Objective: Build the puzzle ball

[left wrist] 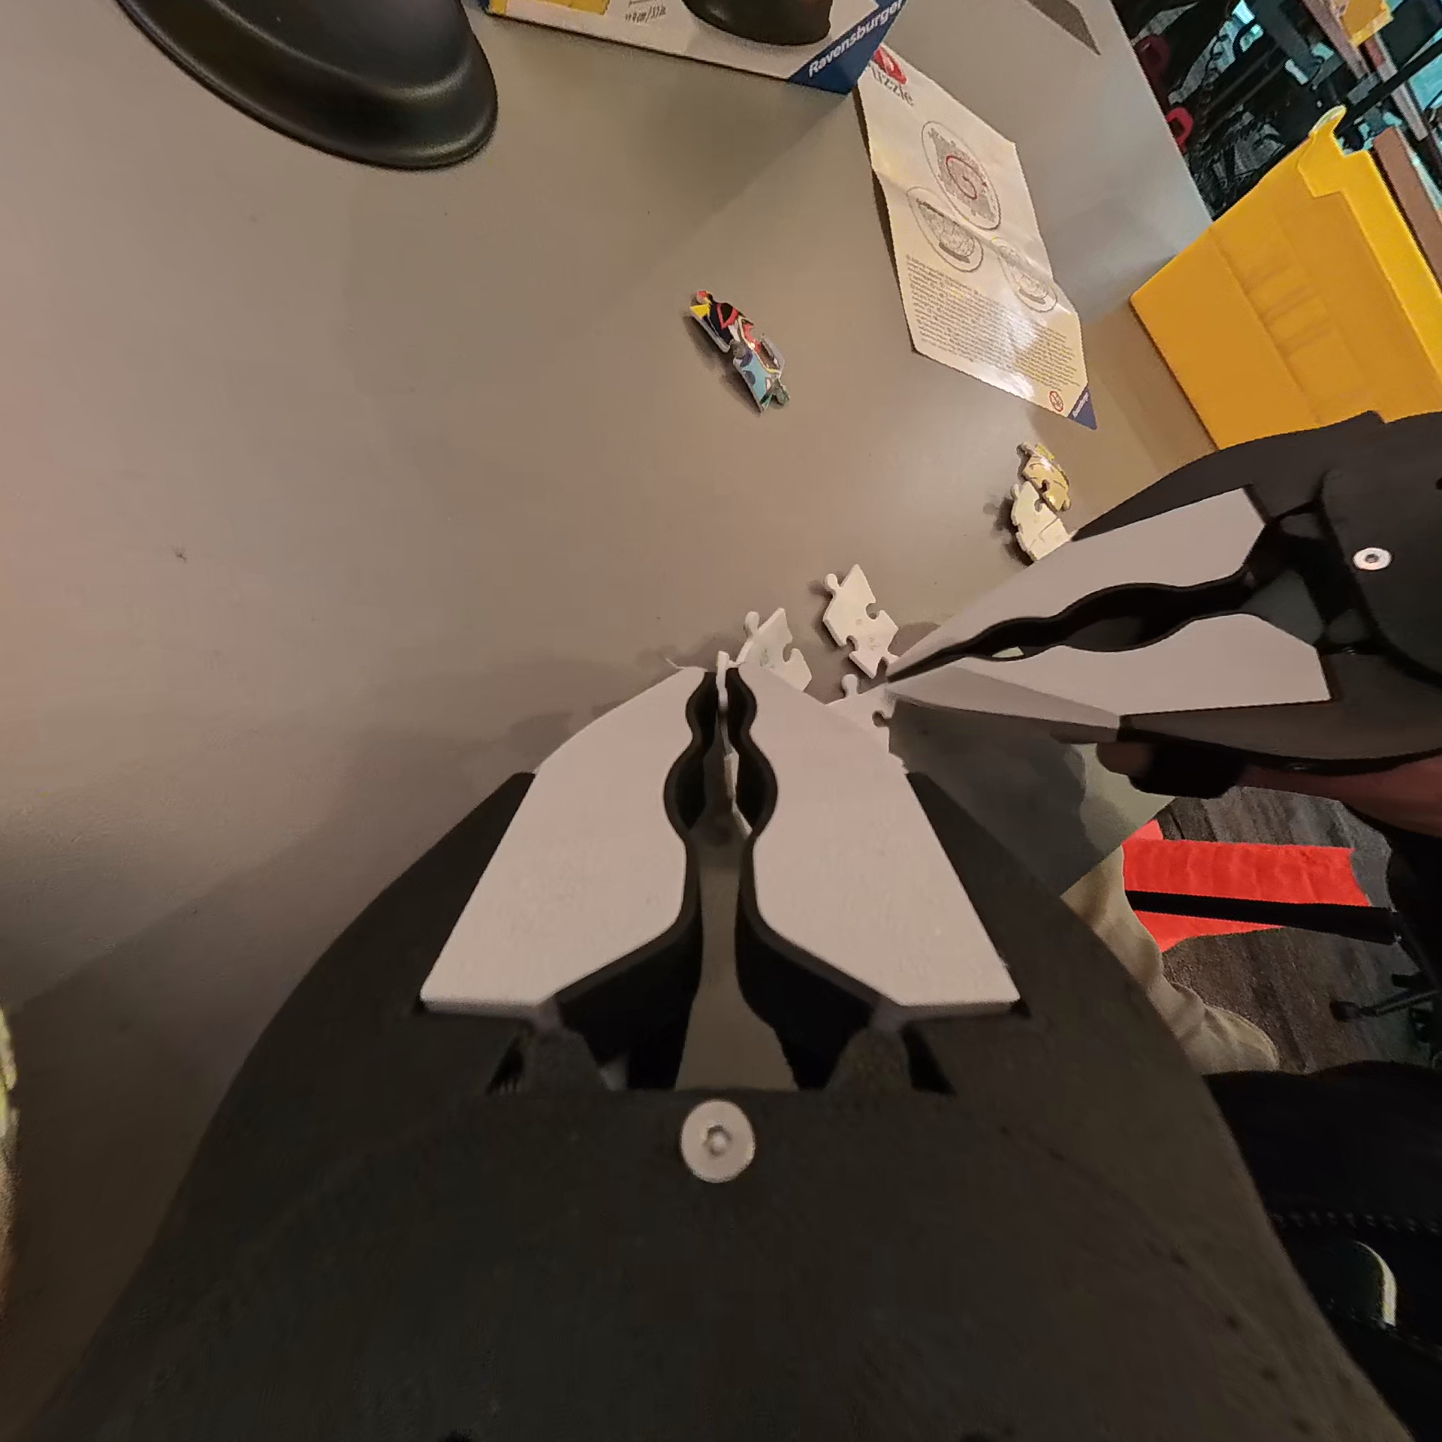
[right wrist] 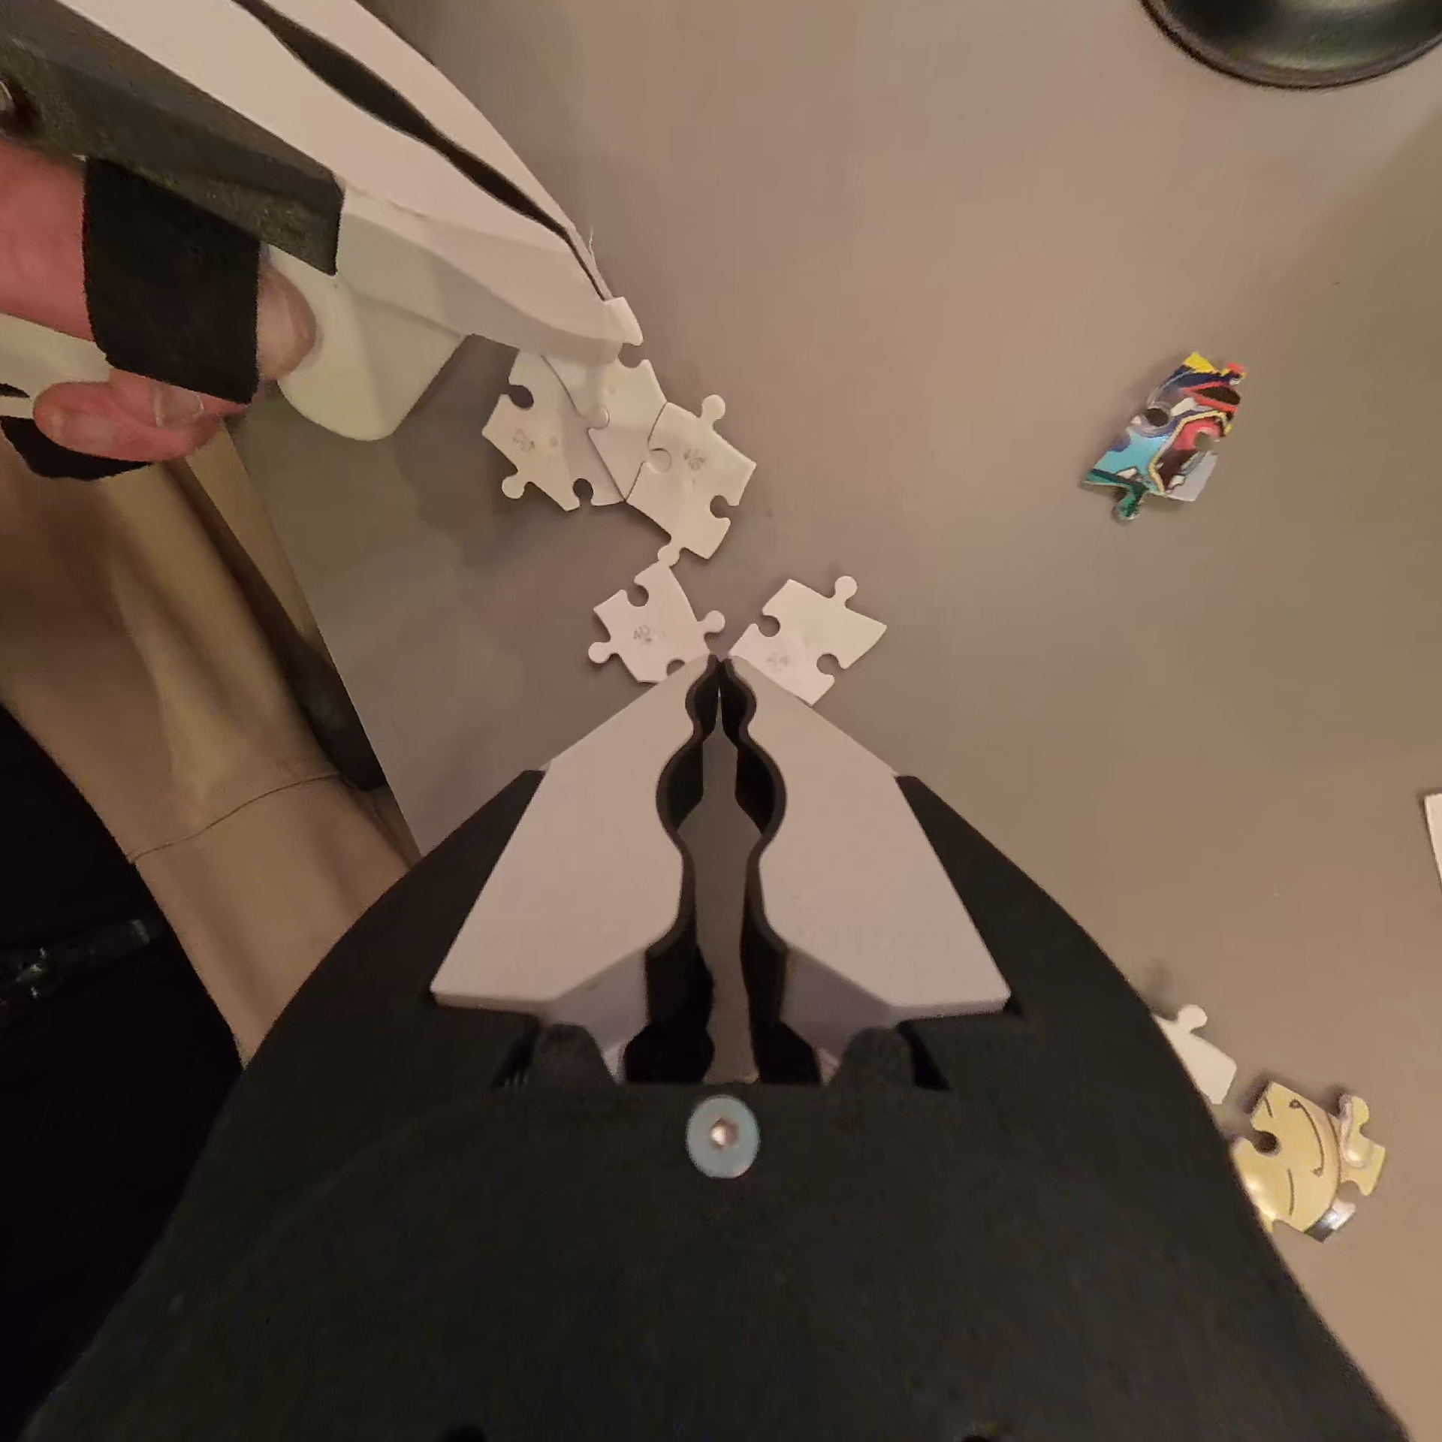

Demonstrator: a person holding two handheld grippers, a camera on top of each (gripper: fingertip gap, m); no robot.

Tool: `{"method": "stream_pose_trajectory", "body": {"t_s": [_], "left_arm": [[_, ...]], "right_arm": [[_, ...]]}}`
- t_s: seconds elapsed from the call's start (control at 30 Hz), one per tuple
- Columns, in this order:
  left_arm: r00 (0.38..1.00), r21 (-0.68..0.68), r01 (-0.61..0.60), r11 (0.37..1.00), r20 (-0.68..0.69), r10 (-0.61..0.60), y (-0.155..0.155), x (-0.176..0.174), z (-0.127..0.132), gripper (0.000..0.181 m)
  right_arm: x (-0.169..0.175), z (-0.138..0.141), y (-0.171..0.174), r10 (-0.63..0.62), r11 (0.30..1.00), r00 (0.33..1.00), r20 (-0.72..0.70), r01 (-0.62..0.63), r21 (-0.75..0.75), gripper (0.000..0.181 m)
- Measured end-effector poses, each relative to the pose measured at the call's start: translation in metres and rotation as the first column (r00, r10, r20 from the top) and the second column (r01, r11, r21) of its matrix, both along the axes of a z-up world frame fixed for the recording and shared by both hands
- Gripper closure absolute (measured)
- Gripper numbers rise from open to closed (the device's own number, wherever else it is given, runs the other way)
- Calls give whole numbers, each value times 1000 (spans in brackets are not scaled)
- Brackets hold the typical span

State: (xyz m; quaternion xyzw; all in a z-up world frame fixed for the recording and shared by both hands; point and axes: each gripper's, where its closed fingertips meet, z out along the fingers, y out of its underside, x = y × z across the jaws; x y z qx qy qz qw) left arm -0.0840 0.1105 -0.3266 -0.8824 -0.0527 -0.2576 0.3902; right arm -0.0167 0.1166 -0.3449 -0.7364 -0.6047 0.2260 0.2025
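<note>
My left gripper (left wrist: 722, 679) is shut on the edge of a white, face-down puzzle piece (left wrist: 726, 706), seen edge-on between the fingers. In the right wrist view that gripper (right wrist: 616, 328) grips a joined cluster of three white pieces (right wrist: 687, 476) lying on the grey table (right wrist: 1014, 702). My right gripper (right wrist: 719, 663) is shut and holds nothing; its tips point down between two loose white pieces (right wrist: 651, 628) (right wrist: 811, 644). It also shows in the left wrist view (left wrist: 889, 680), coming in from the right.
A colourful joined pair (right wrist: 1170, 437) and yellow pieces (right wrist: 1303, 1163) lie farther off. A black rounded shell (left wrist: 328, 70), the puzzle box (left wrist: 780, 47), an instruction sheet (left wrist: 983, 242) and a yellow bin (left wrist: 1287, 296) stand beyond. The table edge runs at the right. The black rounded shell (left wrist: 328, 70) lies around 15 cm away from my left fingertips.
</note>
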Motion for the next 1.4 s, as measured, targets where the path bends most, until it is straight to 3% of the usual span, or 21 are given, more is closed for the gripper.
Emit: {"method": "stream_pose_trajectory", "body": {"t_s": [0.77, 1.4], "left_arm": [[1000, 0, -2, 1000, 1, 2, 1, -1, -1, 179], [1000, 1, -6, 1000, 4, 6, 0, -3, 0, 179]], "right_arm": [[-11, -4, -17, 150, 986, 988, 24, -151, 64, 181], [-2, -3, -39, 190, 982, 979, 68, -189, -24, 181]]}}
